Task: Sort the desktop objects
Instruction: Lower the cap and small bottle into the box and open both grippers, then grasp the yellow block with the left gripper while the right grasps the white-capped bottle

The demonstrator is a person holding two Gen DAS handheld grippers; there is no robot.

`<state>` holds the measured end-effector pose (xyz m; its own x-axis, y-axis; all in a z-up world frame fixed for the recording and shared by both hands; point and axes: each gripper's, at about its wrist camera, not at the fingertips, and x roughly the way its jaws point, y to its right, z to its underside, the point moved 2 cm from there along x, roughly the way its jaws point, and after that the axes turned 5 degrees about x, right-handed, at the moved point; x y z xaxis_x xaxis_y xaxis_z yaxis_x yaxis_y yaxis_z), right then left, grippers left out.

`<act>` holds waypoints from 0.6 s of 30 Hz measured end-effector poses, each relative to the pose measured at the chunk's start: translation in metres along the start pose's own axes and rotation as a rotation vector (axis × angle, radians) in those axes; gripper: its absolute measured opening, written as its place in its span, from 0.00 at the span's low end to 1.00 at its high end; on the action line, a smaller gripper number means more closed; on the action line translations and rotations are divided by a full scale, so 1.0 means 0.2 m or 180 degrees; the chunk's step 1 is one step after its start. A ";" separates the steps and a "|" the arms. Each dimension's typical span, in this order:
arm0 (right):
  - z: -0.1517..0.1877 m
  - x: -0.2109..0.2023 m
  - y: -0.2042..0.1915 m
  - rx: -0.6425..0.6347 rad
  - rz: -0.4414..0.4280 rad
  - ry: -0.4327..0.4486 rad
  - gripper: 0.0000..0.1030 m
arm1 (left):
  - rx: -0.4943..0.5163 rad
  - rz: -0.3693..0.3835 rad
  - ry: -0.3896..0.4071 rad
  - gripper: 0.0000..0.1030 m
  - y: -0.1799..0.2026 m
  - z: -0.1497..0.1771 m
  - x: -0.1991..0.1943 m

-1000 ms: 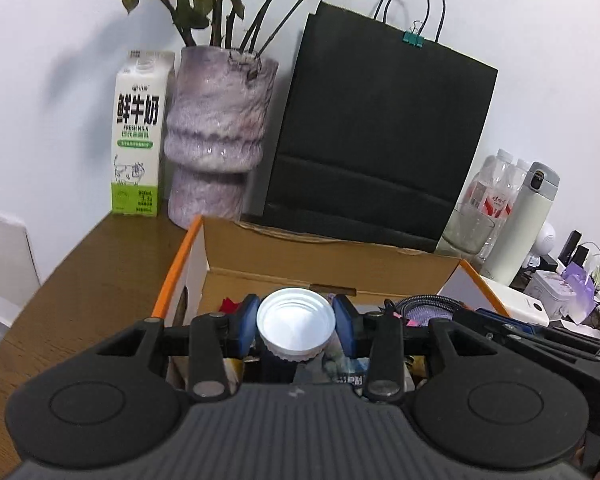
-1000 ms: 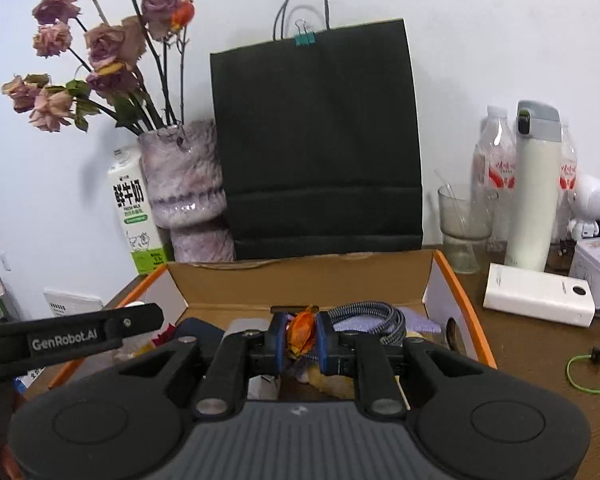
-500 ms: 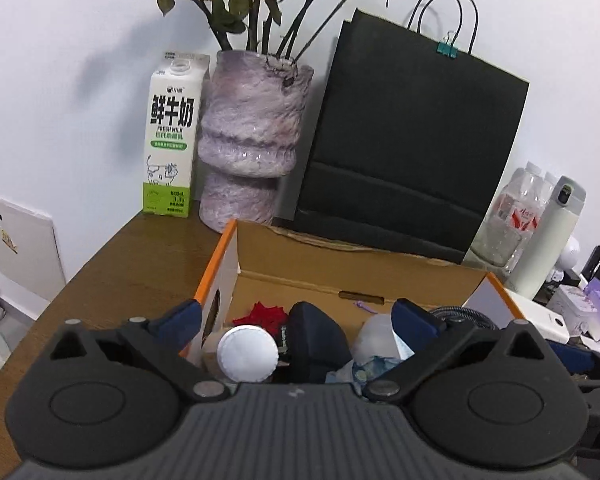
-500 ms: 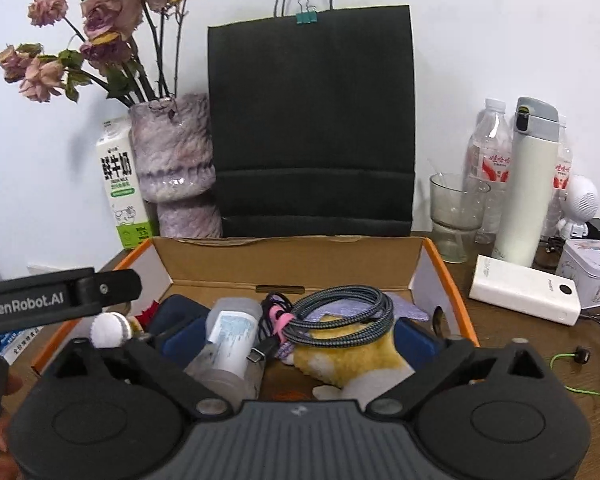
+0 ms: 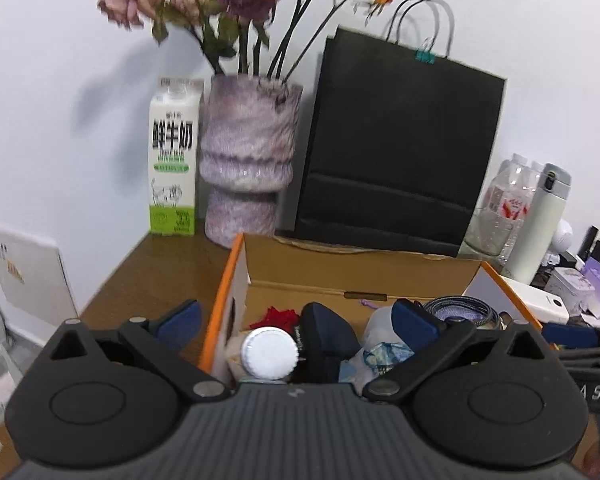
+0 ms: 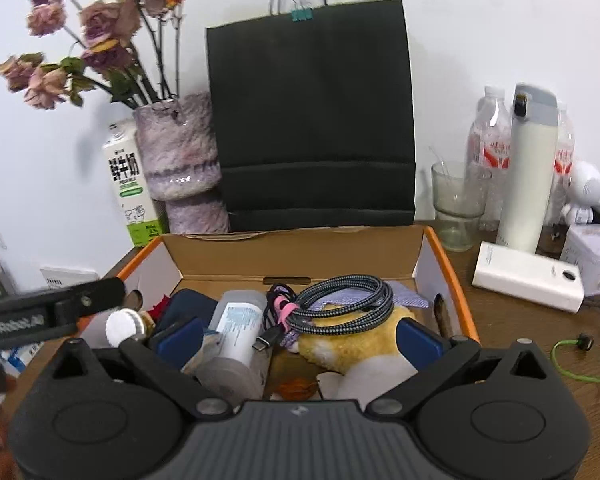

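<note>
The left gripper (image 5: 296,322) was seen at the bottom of the left wrist view with its jaws spread wide; they had just been opening, and nothing was pinched between them. Between the blue pads, low in the frame, a white-capped bottle (image 5: 269,354) was seen lying inside the cardboard box (image 5: 360,270), beside a dark blue pouch (image 5: 326,336) and a red flower (image 5: 278,315). The box, orange along its edges, was placed in the lower middle of the frame on the brown table (image 5: 156,276).

The right gripper (image 6: 300,338) was likewise seen with its jaws spread, having just been opening, and no object was gripped. Under it, in the lower middle of the right wrist view, the box was found filled: a coiled braided cable (image 6: 346,300) was laid on top of a yellow plush toy (image 6: 356,346), a clear plastic bottle (image 6: 238,332) was lying to the left of them, and a small orange piece (image 6: 296,388) was seen on the box floor at the bottom centre.

Behind the box, a black paper bag (image 6: 312,120) was stood against the wall in the upper middle, with a purple vase (image 6: 180,160) of dried flowers and a milk carton (image 6: 128,184) at its left. A white flask (image 6: 530,172) and a white power bank (image 6: 526,276) were seen at the right
</note>
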<state>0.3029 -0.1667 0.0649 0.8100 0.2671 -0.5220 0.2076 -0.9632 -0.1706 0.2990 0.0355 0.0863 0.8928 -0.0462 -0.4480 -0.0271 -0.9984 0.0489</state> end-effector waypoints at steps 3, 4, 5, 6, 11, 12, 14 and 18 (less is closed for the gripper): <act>0.04 -0.08 0.00 -0.0101 -0.0029 0.0063 1.00 | 0.0115 0.0022 0.0134 1.00 -0.02 0.03 -0.09; 0.06 -0.11 0.00 -0.0130 -0.0049 0.0082 1.00 | 0.0172 0.0031 0.0167 1.00 -0.03 0.04 -0.11; 0.08 -0.14 0.00 -0.0172 -0.0072 0.0101 1.00 | 0.0214 0.0037 0.0177 1.00 -0.03 0.06 -0.14; 0.11 -0.17 0.00 -0.0220 -0.0092 0.0116 1.00 | 0.0253 0.0055 0.0172 1.00 -0.04 0.08 -0.17; 0.28 -0.27 -0.02 -0.0457 -0.0188 0.0040 1.00 | 0.0440 0.0234 0.0014 1.00 -0.04 0.24 -0.26; 0.32 -0.27 -0.03 -0.0489 -0.0166 0.0006 1.00 | 0.0465 0.0297 -0.0064 1.00 -0.03 0.28 -0.26; 0.38 -0.28 -0.03 -0.0540 -0.0138 -0.0041 1.00 | 0.0484 0.0356 -0.0190 1.00 -0.01 0.34 -0.24; 0.46 -0.24 -0.02 -0.0562 -0.0107 -0.0204 1.00 | 0.0608 0.0446 -0.0402 1.00 0.05 0.44 -0.18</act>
<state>0.2122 -0.1725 0.0134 0.7656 0.2950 -0.5717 0.3315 -0.9425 -0.0424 0.2281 0.0235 0.0246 0.8115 -0.1760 -0.5572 -0.2416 -0.9693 -0.0456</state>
